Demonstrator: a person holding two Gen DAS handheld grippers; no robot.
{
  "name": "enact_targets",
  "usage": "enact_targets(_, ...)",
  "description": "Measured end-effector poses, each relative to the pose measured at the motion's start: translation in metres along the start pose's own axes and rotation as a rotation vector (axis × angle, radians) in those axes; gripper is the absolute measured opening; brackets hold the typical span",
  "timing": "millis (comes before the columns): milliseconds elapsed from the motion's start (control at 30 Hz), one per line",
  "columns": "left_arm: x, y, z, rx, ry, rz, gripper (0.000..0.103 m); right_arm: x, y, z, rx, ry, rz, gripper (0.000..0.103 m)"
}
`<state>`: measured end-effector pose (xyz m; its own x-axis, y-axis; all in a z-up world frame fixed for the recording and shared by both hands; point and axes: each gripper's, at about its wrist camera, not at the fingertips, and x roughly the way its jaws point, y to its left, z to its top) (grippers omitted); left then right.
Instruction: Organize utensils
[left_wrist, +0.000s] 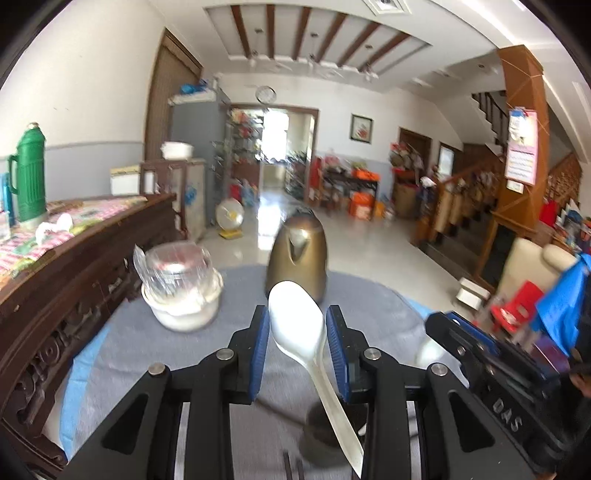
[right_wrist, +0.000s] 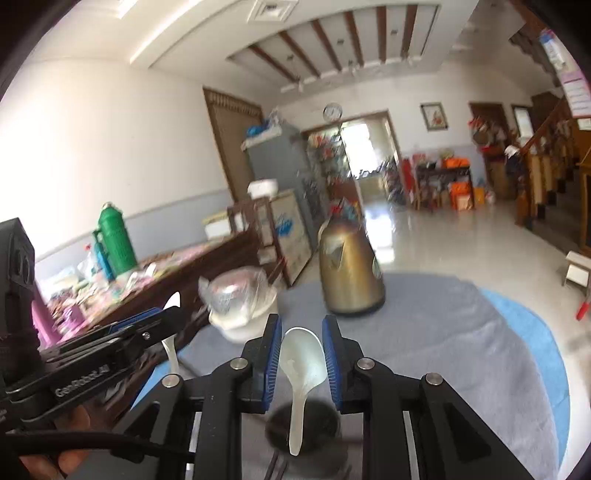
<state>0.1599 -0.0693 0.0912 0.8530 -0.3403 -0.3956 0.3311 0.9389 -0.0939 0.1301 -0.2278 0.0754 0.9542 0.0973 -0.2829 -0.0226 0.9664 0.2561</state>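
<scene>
My left gripper (left_wrist: 297, 317) is shut on a white plastic spoon (left_wrist: 299, 325), bowl up between the blue pads, handle slanting down to the right. My right gripper (right_wrist: 300, 332) is shut on a second white plastic spoon (right_wrist: 301, 360), bowl up, handle pointing down. Both are held above a round table with a grey cloth (left_wrist: 155, 354). A dark round holder (right_wrist: 304, 424) sits below the right spoon's handle; it also shows in the left wrist view (left_wrist: 323, 432). The left gripper appears at the left of the right wrist view (right_wrist: 147, 325), the right gripper at the right of the left wrist view (left_wrist: 461, 332).
A gold kettle (left_wrist: 299, 254) stands at the table's far side, also in the right wrist view (right_wrist: 349, 273). A white bowl with plastic-wrapped contents (left_wrist: 181, 291) sits far left. A dark wooden sideboard (left_wrist: 74, 266) with a green thermos (left_wrist: 27, 173) stands left of the table.
</scene>
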Motion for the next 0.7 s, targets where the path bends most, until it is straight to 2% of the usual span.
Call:
enact_targets(133, 0.028, -0.010, -0.004, 0.016, -0.020, 0.073, 0.033, 0.019, 0.000, 0.002, -0.003, -0.011, -0.040, 0.025)
enact_targets(233, 0.048, -0.016, -0.010, 0.032, 0.003, 0.115, 0.033, 0.037, -0.001, -0.005, 0.001, 0.022, -0.054, 0.025)
enact_targets(367, 0.072, -0.017, -0.020, 0.043, 0.054, 0.127, 0.033, 0.040, -0.009, -0.012, -0.003, 0.049, -0.063, 0.025)
enact_targets(433, 0.072, -0.019, -0.027, 0.049, 0.073, 0.143, 0.034, 0.038, -0.012, -0.015, -0.011, 0.065, -0.065, 0.025)
enact_targets(500, 0.070, -0.022, -0.029, 0.076, 0.060, 0.165, 0.034, 0.036, -0.011, -0.018, -0.016, 0.070, -0.062, 0.025)
enact_targets(700, 0.060, -0.030, -0.027, 0.091, 0.061, 0.140, 0.034, 0.032, -0.018, -0.017, 0.037, 0.110, -0.038, 0.027)
